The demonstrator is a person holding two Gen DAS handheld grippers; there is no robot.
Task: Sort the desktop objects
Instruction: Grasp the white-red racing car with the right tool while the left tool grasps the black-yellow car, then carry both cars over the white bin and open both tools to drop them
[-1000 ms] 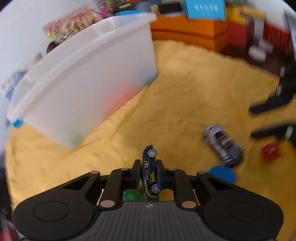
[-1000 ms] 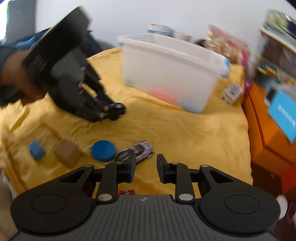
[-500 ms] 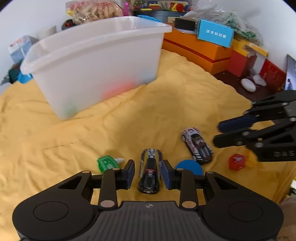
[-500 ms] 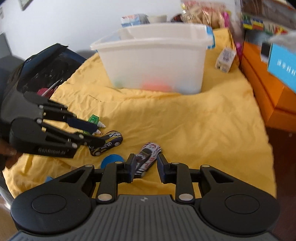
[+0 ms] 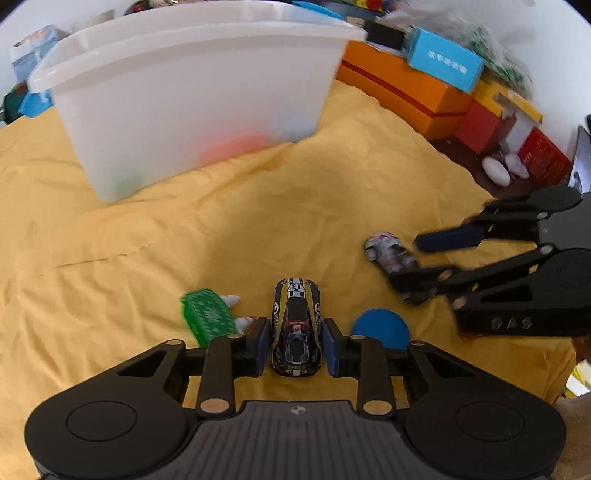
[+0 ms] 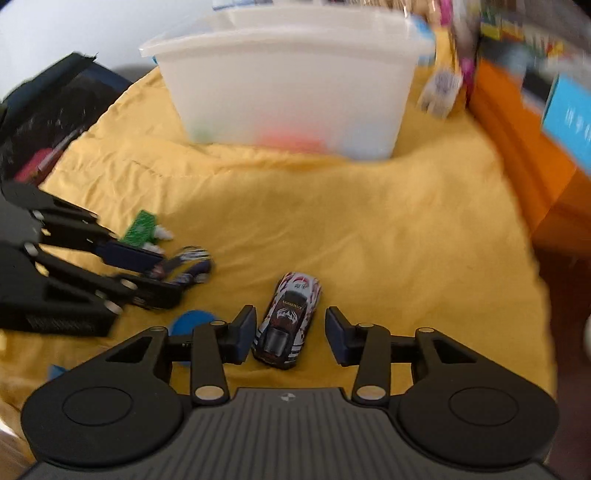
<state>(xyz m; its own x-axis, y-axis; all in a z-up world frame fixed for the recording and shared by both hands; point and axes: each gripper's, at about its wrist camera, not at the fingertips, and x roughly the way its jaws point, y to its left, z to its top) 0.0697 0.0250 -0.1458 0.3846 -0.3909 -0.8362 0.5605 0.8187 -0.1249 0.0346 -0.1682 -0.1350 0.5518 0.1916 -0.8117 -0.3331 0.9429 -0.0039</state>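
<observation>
The left gripper (image 5: 294,345) straddles a black-and-yellow toy race car (image 5: 295,328) with a striped roof, its jaws closing, pads just clear of the sides. The right gripper (image 6: 290,338) straddles a white toy car with red flame markings (image 6: 288,321), jaws opening wide. Both cars sit on the wrinkled yellow cloth (image 6: 369,229). Farther back stands a translucent white plastic bin (image 5: 192,92).

A yellow cloth (image 5: 258,206) covers the desk. Behind the cloth is a plain white wall (image 6: 74,29). To the right of the cloth sit orange boxes (image 5: 399,88) in bright light.
</observation>
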